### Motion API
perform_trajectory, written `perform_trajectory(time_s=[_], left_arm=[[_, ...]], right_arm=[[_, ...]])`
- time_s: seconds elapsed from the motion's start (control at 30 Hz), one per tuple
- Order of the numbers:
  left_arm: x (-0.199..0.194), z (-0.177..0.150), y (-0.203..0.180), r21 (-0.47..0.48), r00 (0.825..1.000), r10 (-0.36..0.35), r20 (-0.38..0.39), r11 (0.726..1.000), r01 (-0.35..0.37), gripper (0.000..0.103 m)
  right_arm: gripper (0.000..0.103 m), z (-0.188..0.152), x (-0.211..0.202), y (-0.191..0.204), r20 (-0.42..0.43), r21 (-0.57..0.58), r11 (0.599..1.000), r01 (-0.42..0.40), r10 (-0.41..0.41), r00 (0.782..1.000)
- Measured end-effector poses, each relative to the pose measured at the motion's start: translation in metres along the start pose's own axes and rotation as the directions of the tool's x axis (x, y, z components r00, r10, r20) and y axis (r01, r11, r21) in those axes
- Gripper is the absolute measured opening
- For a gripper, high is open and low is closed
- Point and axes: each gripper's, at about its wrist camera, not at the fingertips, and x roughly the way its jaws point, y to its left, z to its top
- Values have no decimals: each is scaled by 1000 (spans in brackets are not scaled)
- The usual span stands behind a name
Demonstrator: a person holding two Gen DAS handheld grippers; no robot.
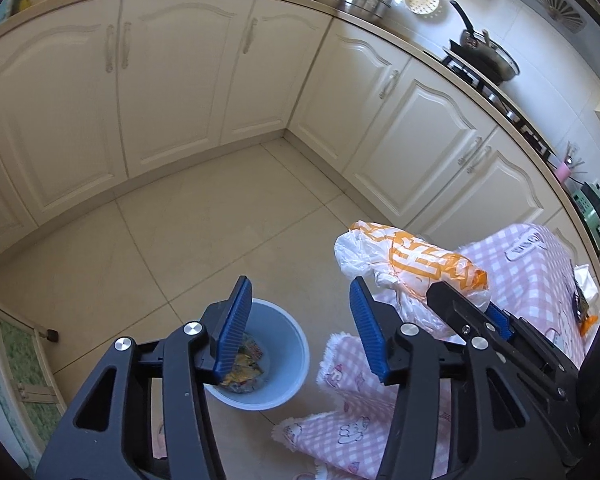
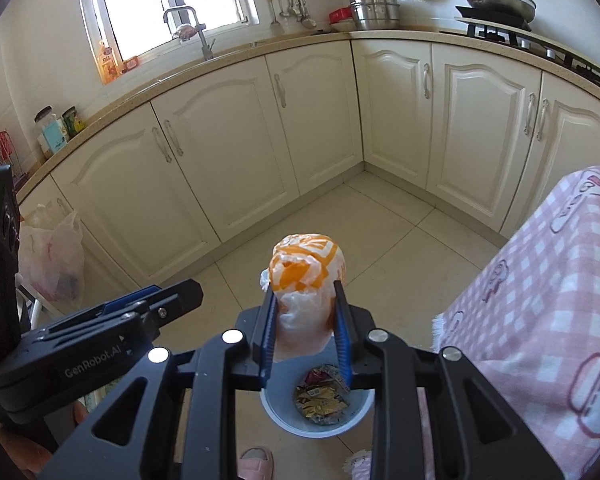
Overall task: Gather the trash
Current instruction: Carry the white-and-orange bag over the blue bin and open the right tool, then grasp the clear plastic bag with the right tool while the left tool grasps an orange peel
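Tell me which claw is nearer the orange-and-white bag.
Right. The right claw is shut on the bag, above the bin. The left claw is open, empty, beside it.

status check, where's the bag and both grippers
Right gripper shut on orange-white plastic bag, above the blue bin. Left gripper open, empty. Nothing blocking the bin mouth.

Both fisheye views look steeply down and forward from above the kitchen floor toward the corner of cream cabinets (image 1: 204, 80). The left wrist view sits close over the pale blue round plastic bin (image 1: 284, 360) at lower centre. The right wrist view, just beside it, shows that bin (image 2: 320, 420) at bottom centre. Both share the pink checked tablecloth (image 1: 532, 272) at right and the steel pots (image 2: 374, 12) along the top.
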Motion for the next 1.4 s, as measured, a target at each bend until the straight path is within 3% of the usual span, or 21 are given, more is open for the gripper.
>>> perform_trajectory(time_s=[0.17,0.37,0.63,0.83,1.03,1.17,1.3,1.4], left_arm=[[-7,2,7,-21,1000,10,15,1000,-10,52],[-18,1,-4,0,1000,-9,24,1000,9,53],[-48,-2,-48,74,995,-72,63,995,67,56],[-72,-15,-113,185,985,-152,79,973,135,58],[-83,-40,-189,305,970,-235,57,930,207,62],[-84,-59,-244,388,959,-282,25,887,250,65],[-81,-77,-290,461,956,-294,8,849,258,72],[-74,-85,-314,497,953,-302,-19,825,271,72]], right_arm=[[33,5,14,8,-12,19,999,-30,30,999],[34,5,0,8,3,18,1000,-4,4,1000],[37,9,-69,-20,105,27,997,68,-70,992],[39,6,-141,-67,191,79,986,145,-158,969],[46,-15,-221,-138,262,181,950,255,-297,918],[53,-35,-269,-187,282,266,894,359,-429,858],[64,-61,-304,-241,256,384,808,448,-559,789],[67,-78,-316,-279,210,479,761,438,-584,784]])
